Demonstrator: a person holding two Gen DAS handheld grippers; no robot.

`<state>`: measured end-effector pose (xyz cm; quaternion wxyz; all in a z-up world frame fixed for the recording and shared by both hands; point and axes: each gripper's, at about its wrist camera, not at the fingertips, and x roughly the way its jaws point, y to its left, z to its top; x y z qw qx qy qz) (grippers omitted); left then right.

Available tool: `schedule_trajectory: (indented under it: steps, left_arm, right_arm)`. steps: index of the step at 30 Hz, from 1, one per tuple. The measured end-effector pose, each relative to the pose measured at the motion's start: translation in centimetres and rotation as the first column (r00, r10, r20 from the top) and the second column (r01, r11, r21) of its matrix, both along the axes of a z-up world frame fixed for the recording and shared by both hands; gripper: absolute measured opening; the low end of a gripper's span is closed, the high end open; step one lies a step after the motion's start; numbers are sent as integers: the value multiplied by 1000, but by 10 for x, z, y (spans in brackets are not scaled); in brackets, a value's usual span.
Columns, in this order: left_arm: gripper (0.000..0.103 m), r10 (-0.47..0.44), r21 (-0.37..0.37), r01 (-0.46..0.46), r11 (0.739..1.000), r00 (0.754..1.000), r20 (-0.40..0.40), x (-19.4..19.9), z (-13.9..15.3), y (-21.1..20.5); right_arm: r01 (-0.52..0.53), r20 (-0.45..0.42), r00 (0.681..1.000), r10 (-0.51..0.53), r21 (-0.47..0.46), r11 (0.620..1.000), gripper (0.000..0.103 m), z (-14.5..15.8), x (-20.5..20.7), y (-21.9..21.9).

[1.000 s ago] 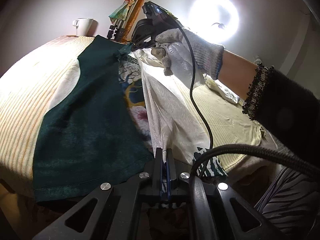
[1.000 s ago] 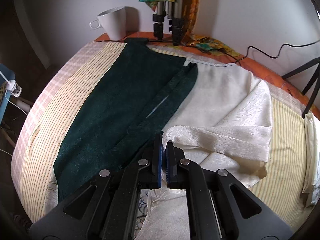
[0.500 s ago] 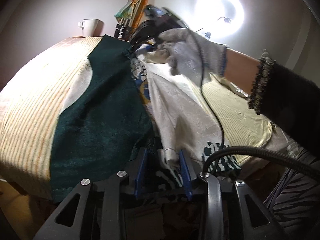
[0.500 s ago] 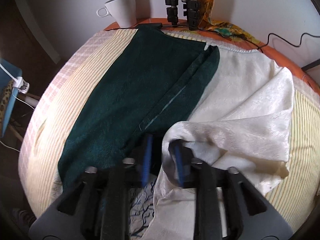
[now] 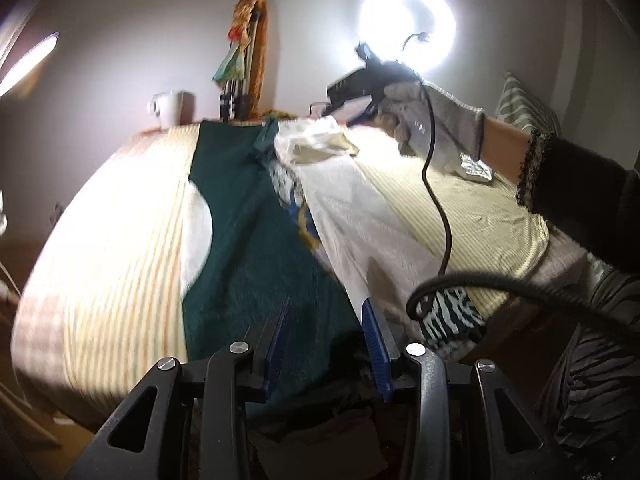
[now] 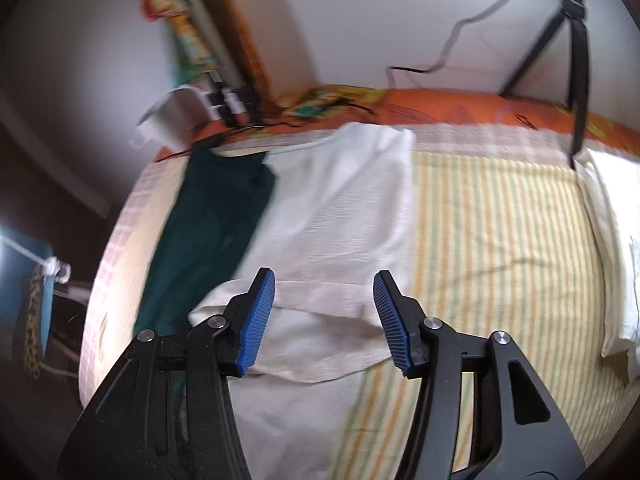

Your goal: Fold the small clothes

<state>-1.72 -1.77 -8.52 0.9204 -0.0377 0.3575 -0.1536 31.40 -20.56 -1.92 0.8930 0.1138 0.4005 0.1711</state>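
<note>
Both our jaws wide, gripping nothing: left gripper at bottom centre, right gripper low centre. Garment lies mid-frame on bed; loose folded flap may spring open

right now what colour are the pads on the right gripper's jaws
Blue, with fine ribbing, on black arms. The pads show best in the right wrist view.
</note>
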Motion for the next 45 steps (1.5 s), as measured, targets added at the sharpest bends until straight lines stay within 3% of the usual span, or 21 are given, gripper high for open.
schedule_trajectory:
  steps: [8, 10, 11, 15, 25, 31, 39, 40, 41, 42, 43, 45]
  left_arm:
    - [37, 12, 2, -12, 1000, 999, 33, 16, 5, 4]
    - [37, 12, -1, -12, 1000, 999, 31, 18, 3, 6]
    - [37, 12, -4, -12, 1000, 999, 31, 19, 2, 7]
    - [37, 11, -14, -10, 1000, 999, 36, 19, 1, 13]
    - [37, 25, -57, -23, 998, 999, 38, 20, -1, 33]
    - [37, 56, -77, -54, 996, 998, 32, 23, -3, 50]
    - [37, 74, -68, -71, 995, 997, 33, 26, -2, 56]
    - [37, 77, -57, -75, 996, 996, 37, 26, -2, 55]
    - [38, 79, -46, -78, 996, 996, 38, 26, -3, 55]
    - [38, 81, -41, -80, 996, 996, 39, 27, -3, 55]
    - [38, 85, -35, -83, 996, 996, 41, 27, -3, 55]
    - [37, 90, -25, -89, 996, 995, 45, 27, -3, 55]
  right_arm:
    - [33, -58, 998, -38, -89, 996, 53, -23, 26, 2]
    - [27, -68, 997, -34, -107, 994, 27, -29, 32, 5]
    - [23, -73, 997, -32, -114, 993, 8, -31, 33, 6]
    - [17, -51, 998, -20, -67, 998, 7, -19, 32, 2]
    - [-23, -10, 1000, 24, 47, 999, 6, 41, 48, 32]
    - [-41, -42, 998, 45, 87, 995, 6, 36, 76, 74]
    - [-71, -111, 990, 82, 99, 993, 8, 4, 112, 125]
    - [-83, -116, 989, 95, 105, 991, 10, -1, 115, 129]
    - [-94, -121, 987, 108, 112, 989, 19, -5, 117, 132]
    - [-98, -127, 985, 113, 116, 988, 38, -8, 118, 133]
    - [-96, -135, 984, 112, 120, 988, 47, -11, 118, 133]
    - [-84, -130, 986, 103, 149, 985, 52, -10, 115, 127]
